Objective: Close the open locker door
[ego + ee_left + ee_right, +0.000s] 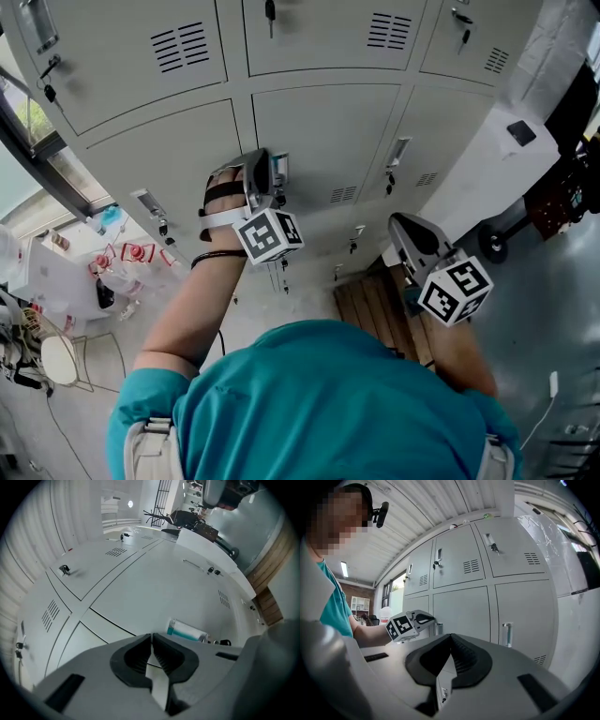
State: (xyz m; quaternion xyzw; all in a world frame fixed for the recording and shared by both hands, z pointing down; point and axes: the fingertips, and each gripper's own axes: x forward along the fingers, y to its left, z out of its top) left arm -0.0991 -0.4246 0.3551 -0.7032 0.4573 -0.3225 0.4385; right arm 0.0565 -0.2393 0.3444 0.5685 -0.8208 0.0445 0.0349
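Grey sheet steel made up the locker door, the middle one of three in the row that filled the centre of the head view. It sat level with the doors on either side, and the seams around it were thin and even. Its clear, teal-tinted handle stood near the door's left edge, with a small dark lock piece just beside it and a slotted vent further right on the same panel.

The left gripper was held up against this door, pointing level at it with its tip just beside the handle; whether it touched the steel could not be told. Its fingers were pressed together at the tips with nothing between them – only the pale door surface showed beyond.

The right gripper hung lower and to the right, well apart from the left one and short of the lockers. Its fingers too met at the tips and held nothing.

Both grippers were carried by a person in a teal shirt, the left forearm raised and strapped to its tool. Below the right gripper lay brown wooden slats at floor level – and past them, against the end of the lockers, stood a white cabinet.
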